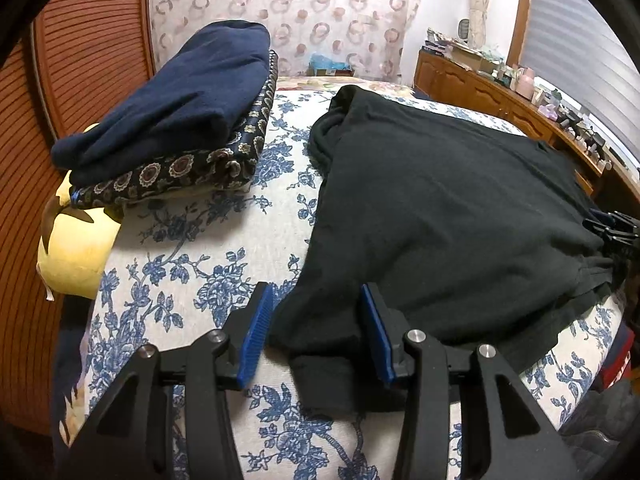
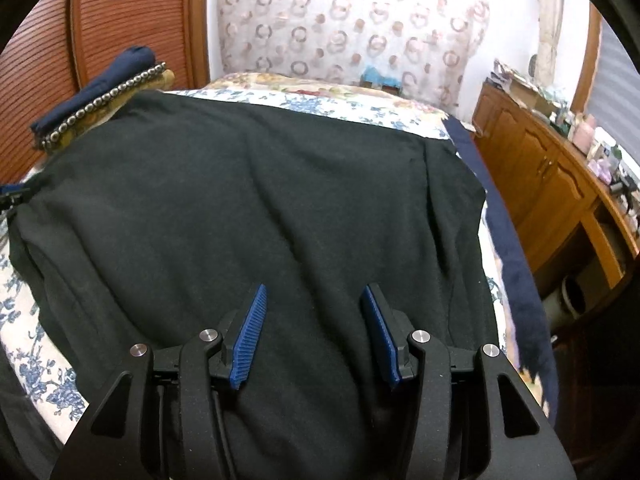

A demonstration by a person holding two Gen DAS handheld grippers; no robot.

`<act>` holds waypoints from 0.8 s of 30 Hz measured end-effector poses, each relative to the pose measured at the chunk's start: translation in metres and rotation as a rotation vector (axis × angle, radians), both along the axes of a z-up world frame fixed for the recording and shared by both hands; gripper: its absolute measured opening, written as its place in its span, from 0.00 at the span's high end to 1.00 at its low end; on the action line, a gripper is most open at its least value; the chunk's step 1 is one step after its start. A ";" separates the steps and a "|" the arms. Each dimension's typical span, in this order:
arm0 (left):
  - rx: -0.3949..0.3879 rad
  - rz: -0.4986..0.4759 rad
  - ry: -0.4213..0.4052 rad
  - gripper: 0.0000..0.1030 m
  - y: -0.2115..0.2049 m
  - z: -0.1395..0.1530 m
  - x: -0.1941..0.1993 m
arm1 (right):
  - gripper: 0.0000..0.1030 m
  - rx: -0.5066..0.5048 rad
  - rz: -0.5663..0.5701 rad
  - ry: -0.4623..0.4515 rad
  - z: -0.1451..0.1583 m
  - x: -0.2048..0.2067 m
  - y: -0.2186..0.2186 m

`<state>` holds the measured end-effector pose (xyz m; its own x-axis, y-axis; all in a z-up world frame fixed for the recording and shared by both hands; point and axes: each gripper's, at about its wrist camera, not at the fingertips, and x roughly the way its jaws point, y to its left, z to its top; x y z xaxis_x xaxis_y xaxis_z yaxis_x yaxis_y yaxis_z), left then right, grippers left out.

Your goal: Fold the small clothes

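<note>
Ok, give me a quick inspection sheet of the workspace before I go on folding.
Surface: bed cover, white with blue flowers.
Job's things: black garment spread flat; a near corner lies between the left gripper's fingers.
Clutter: folded navy garment on a patterned cloth, yellow cushion beside them.
Grippers: left gripper open; right gripper open over the black garment.
Cables: nothing seen.
Surroundings: wooden cabinet with cluttered top, patterned curtain.
</note>
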<state>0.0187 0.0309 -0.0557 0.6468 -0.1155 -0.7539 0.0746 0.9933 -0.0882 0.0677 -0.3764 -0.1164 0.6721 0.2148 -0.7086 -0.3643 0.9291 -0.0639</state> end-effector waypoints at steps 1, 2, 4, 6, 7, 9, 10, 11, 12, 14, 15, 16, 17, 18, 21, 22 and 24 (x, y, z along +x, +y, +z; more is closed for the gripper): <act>0.000 0.001 -0.002 0.57 0.000 0.000 0.000 | 0.50 0.001 0.001 0.000 0.000 0.000 -0.001; -0.001 0.004 -0.005 0.56 0.000 0.000 0.000 | 0.50 0.001 0.001 -0.001 0.000 0.000 -0.001; -0.007 0.010 -0.008 0.57 0.000 0.000 -0.001 | 0.50 0.001 -0.001 -0.002 0.000 0.000 -0.001; -0.001 0.009 -0.007 0.57 -0.002 0.000 -0.002 | 0.49 0.003 -0.002 -0.001 0.000 0.001 0.000; -0.001 0.005 -0.005 0.57 -0.003 0.000 -0.001 | 0.49 0.005 -0.002 0.000 0.001 0.001 0.000; -0.011 -0.008 -0.002 0.57 -0.005 0.001 -0.002 | 0.49 0.009 -0.002 0.001 0.001 0.001 0.000; -0.020 -0.012 -0.005 0.57 -0.005 0.001 -0.002 | 0.49 0.008 -0.003 0.001 0.001 0.001 0.001; -0.029 -0.011 -0.010 0.57 -0.005 0.001 -0.003 | 0.49 0.007 -0.003 0.000 0.001 0.001 0.000; -0.036 -0.007 -0.014 0.59 -0.005 0.001 -0.003 | 0.49 0.009 -0.002 0.001 0.001 0.001 0.000; -0.031 -0.020 -0.023 0.67 -0.009 0.000 -0.005 | 0.49 0.009 -0.002 0.001 0.001 0.001 0.000; -0.032 -0.030 -0.022 0.74 -0.010 0.001 -0.005 | 0.49 0.007 -0.002 0.000 0.001 0.001 0.000; -0.038 -0.034 -0.019 0.78 -0.010 0.001 -0.005 | 0.49 0.006 -0.001 -0.001 0.001 0.001 0.000; -0.051 -0.038 -0.013 0.87 -0.010 0.001 -0.004 | 0.49 0.006 -0.001 -0.001 0.001 0.001 -0.001; -0.075 -0.041 -0.010 0.93 -0.008 0.002 -0.003 | 0.49 0.009 -0.002 0.001 0.001 0.001 0.000; -0.095 -0.027 -0.074 0.95 -0.009 0.013 -0.008 | 0.49 0.008 -0.002 0.000 0.001 0.001 0.000; -0.094 -0.027 -0.092 0.95 -0.010 0.017 -0.009 | 0.49 0.008 -0.002 0.000 0.001 0.001 0.000; -0.105 -0.040 -0.137 0.95 -0.016 0.030 -0.013 | 0.49 0.010 -0.002 0.000 0.001 0.001 0.000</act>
<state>0.0057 0.0150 -0.0258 0.7360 -0.2165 -0.6414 0.1323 0.9752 -0.1773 0.0686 -0.3766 -0.1157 0.6728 0.2202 -0.7063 -0.3624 0.9304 -0.0551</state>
